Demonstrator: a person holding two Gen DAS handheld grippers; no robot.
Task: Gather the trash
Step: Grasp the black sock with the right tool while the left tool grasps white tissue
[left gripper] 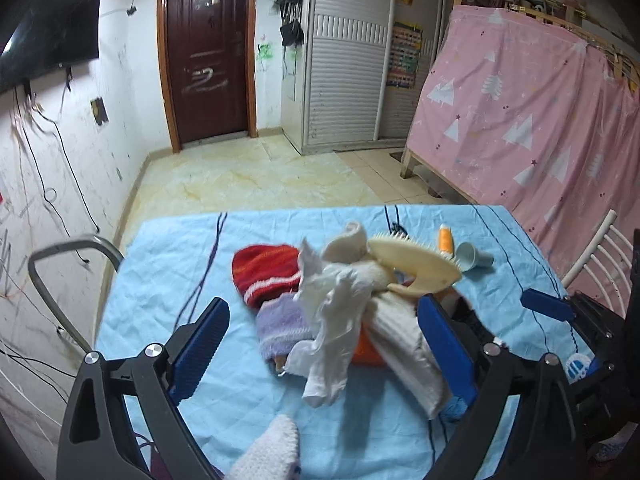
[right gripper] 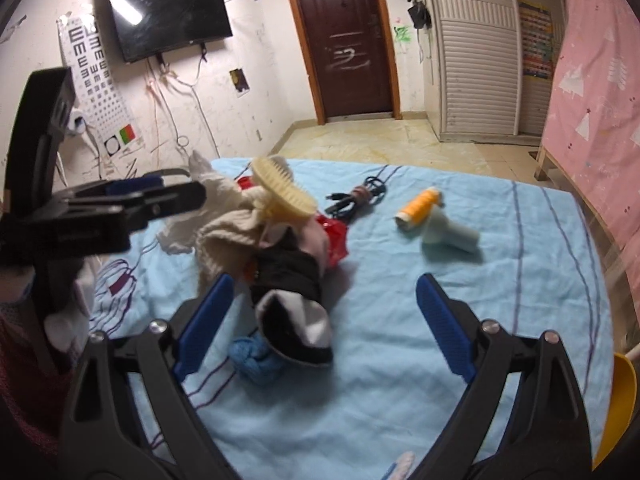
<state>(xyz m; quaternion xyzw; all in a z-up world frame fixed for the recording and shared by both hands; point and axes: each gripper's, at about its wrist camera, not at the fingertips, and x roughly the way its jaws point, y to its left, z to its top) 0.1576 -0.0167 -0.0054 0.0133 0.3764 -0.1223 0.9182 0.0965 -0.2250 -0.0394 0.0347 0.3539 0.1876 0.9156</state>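
Note:
A crumpled white tissue lies on top of a heap of knitted clothes on the light blue cloth of the table. My left gripper is open, its blue pads on either side of the tissue and heap. My right gripper is open over a black and white sock and a blue knitted ball. A cream brush rests on the heap. A red wrapper peeks out beside it. The left gripper also shows in the right wrist view.
An orange thread spool, a pale green cup and a coiled black cable lie on the cloth. A red striped hat and a lilac knit are in the heap. A grey chair frame stands left, a white chair right.

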